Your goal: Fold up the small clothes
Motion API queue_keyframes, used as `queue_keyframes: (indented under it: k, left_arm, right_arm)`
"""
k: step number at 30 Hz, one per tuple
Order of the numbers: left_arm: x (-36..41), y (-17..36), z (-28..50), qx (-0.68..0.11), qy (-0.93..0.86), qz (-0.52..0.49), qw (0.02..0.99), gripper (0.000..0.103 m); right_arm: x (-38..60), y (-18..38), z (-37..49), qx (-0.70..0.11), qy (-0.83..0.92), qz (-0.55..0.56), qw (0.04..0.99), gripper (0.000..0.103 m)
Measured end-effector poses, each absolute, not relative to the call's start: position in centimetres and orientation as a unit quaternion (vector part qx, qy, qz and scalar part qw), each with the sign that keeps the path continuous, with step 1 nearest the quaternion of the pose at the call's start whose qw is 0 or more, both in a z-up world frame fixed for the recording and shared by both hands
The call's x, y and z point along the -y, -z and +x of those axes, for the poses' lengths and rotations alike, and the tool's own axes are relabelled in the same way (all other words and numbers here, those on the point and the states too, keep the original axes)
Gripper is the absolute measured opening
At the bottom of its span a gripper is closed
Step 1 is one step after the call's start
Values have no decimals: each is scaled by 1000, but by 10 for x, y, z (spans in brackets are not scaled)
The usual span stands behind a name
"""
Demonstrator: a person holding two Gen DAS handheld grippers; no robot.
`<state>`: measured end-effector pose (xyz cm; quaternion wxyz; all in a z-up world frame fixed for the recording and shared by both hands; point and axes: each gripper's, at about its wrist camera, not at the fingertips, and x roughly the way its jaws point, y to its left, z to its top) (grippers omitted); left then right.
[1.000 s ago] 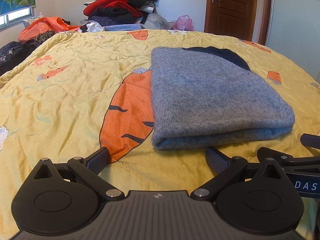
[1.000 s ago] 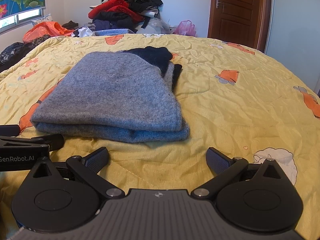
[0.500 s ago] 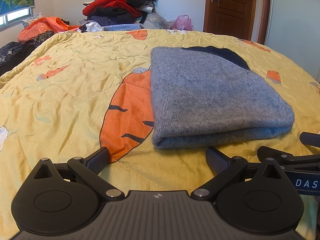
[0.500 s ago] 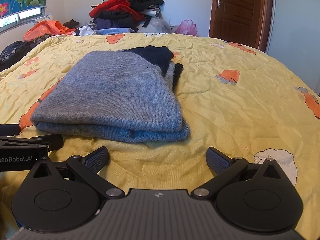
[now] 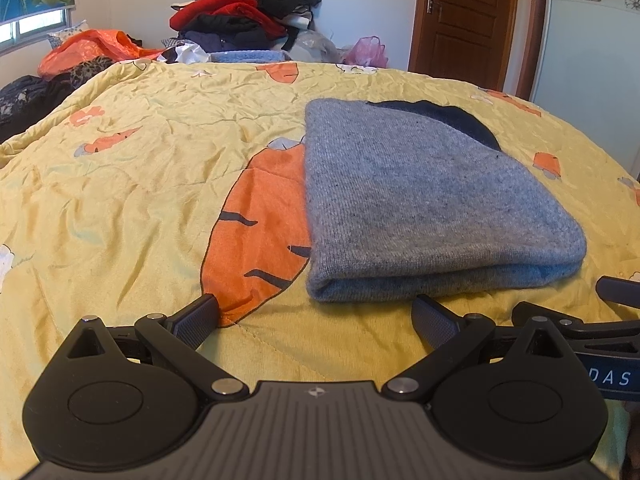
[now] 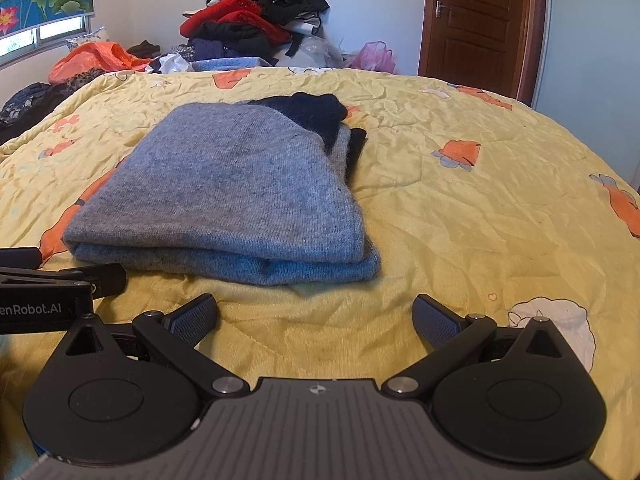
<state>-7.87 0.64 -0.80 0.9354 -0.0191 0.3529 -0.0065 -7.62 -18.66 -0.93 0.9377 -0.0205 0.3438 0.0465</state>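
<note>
A grey knit sweater (image 5: 424, 200) lies folded flat on the yellow carrot-print quilt (image 5: 140, 184), with a dark navy part showing at its far edge. It also shows in the right wrist view (image 6: 236, 188). My left gripper (image 5: 316, 316) is open and empty, just in front of the sweater's near fold. My right gripper (image 6: 316, 316) is open and empty, in front of the sweater's near right corner. Each gripper's side shows in the other's view: the right gripper (image 5: 616, 300) at the right edge, the left gripper (image 6: 80, 276) at the left edge.
A heap of red, black and dark clothes (image 5: 248, 16) is piled beyond the bed's far edge. Orange fabric (image 5: 88, 50) lies at the far left. A brown wooden door (image 5: 468, 20) stands at the back right. The quilt (image 6: 480, 200) spreads right of the sweater.
</note>
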Motion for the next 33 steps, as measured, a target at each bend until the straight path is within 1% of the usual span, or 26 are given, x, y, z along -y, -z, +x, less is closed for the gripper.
queue_keyframes:
  k: [33]
  left_arm:
    - [-6, 8, -81, -355, 1, -10, 935, 103]
  right_arm:
    - [187, 9, -76, -344, -47, -20, 938, 103]
